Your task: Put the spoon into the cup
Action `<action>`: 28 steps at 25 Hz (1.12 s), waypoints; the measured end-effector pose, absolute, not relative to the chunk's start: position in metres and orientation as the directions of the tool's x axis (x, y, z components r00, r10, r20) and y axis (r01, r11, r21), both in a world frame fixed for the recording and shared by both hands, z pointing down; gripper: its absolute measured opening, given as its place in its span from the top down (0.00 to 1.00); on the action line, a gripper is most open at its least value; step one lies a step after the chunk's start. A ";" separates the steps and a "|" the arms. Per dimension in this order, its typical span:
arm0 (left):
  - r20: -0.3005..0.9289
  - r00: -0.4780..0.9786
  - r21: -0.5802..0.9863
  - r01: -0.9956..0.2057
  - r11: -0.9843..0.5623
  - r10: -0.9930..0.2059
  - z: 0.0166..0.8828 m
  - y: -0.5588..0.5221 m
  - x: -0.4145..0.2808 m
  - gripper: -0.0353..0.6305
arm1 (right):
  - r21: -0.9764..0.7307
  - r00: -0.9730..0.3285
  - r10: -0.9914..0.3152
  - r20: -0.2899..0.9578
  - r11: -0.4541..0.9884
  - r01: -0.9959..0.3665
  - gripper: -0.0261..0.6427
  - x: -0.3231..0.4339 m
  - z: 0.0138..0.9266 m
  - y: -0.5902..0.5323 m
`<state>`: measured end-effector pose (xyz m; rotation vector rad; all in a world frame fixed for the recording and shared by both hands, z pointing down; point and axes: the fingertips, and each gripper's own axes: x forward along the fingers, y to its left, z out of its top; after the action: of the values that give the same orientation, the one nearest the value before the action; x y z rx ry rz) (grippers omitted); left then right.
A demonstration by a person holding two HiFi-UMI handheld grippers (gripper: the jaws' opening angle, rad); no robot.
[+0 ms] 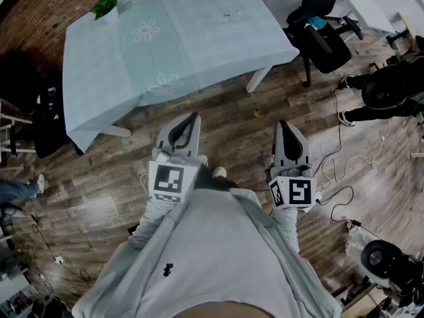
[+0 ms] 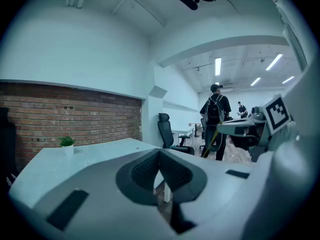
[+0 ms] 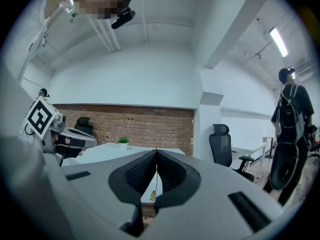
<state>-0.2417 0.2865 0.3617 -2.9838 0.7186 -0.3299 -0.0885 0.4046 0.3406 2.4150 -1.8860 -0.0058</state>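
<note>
No spoon or cup shows in any view. A table (image 1: 172, 38) under a pale flowered cloth stands ahead of me across the wooden floor; a tiny item (image 1: 227, 15) lies on it, too small to identify. My left gripper (image 1: 195, 116) is held near my body, its jaws shut with nothing between them, and it points at the table (image 2: 75, 159). My right gripper (image 1: 283, 123) is held level beside it, also shut and empty. In each gripper view the jaw tips meet, for the left gripper (image 2: 160, 150) and the right gripper (image 3: 156, 151).
A small potted plant (image 1: 105, 6) sits on the table's far left corner. A black office chair (image 1: 318, 25) stands to the table's right. Cables (image 1: 344, 144) trail over the floor at right. A person with a backpack (image 2: 216, 119) stands beyond.
</note>
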 end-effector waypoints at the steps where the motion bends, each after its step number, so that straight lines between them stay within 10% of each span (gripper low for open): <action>1: 0.192 0.867 -0.103 -0.447 -0.888 -0.459 0.362 0.287 -0.243 0.92 | 0.056 0.242 -0.970 0.038 -0.239 -0.969 0.93 -0.089 0.341 0.406; 28: 0.213 0.868 -0.084 -0.442 -0.893 -0.449 0.374 0.148 -0.137 0.92 | 0.003 0.218 -0.973 0.081 -0.218 -0.976 0.93 0.008 0.361 0.261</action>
<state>-0.1373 0.1478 0.3742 -3.0044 0.7173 -0.3546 0.0079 0.2612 0.3614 2.4091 -1.9299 0.0946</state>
